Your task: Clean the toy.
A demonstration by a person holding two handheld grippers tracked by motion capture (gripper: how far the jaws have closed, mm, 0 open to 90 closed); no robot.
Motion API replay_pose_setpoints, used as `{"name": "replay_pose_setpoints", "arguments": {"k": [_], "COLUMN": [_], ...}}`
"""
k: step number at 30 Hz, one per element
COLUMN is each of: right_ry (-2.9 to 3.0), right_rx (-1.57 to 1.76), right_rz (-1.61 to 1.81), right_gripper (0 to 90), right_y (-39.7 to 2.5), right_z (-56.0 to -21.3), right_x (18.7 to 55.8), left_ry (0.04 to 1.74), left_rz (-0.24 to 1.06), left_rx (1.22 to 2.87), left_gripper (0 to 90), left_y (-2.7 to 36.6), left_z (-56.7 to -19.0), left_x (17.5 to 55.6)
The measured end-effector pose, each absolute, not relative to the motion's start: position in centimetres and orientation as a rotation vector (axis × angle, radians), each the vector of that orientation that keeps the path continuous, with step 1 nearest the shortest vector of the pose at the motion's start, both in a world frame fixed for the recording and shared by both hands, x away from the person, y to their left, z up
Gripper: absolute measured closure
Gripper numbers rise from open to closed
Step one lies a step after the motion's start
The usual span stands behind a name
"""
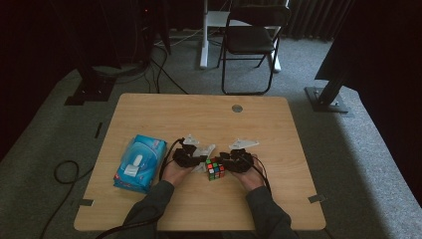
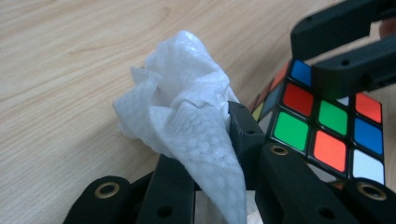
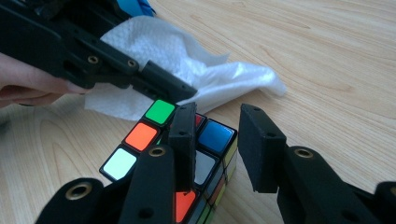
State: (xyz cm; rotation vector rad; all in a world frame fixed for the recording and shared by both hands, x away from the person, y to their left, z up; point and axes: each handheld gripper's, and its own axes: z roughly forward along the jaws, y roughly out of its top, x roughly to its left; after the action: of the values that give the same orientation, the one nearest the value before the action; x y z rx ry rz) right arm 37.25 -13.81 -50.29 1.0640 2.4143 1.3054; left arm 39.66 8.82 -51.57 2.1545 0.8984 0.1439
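The left gripper (image 2: 212, 140) is pinching a crumpled white paper wipe (image 2: 187, 121) tight between its jaws. The colourful square puzzle cube (image 1: 215, 169) is sitting on the light wooden table (image 1: 199, 114), right beside the wipe. The right gripper (image 3: 217, 140) is reaching over the cube's corner with its jaws apart, gripping nothing.

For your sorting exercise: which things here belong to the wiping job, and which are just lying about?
In use:
left gripper, shut on the white wipe
right gripper at the puzzle cube

Lying about:
blue wipes pack
folding chair
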Motion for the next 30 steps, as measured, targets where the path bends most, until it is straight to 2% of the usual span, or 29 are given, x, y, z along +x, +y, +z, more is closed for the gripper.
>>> {"name": "replay_pose_setpoints", "arguments": {"k": [21,28,30], "right_ry": [2.389,2.363,2.359], "right_rx": [1.08,1.095,1.112], "right_rz": [1.28,1.246,1.245], "right_gripper": [64.9,59.6,55.3], "right_y": [-13.3,-13.4,-13.6], "right_z": [-50.2,-50.1,-50.2], "right_x": [37.1,37.1,37.2], "left_ry": [0.836,0.825,0.825], "left_rz": [0.12,0.112,0.118], "left_rx": [2.127,2.126,2.124], "left_gripper": [81.5,81.5,81.3], "left_y": [8.6,8.2,8.2], "left_z": [-51.4,-51.4,-51.5], "left_x": [36.2,35.8,35.8]}}
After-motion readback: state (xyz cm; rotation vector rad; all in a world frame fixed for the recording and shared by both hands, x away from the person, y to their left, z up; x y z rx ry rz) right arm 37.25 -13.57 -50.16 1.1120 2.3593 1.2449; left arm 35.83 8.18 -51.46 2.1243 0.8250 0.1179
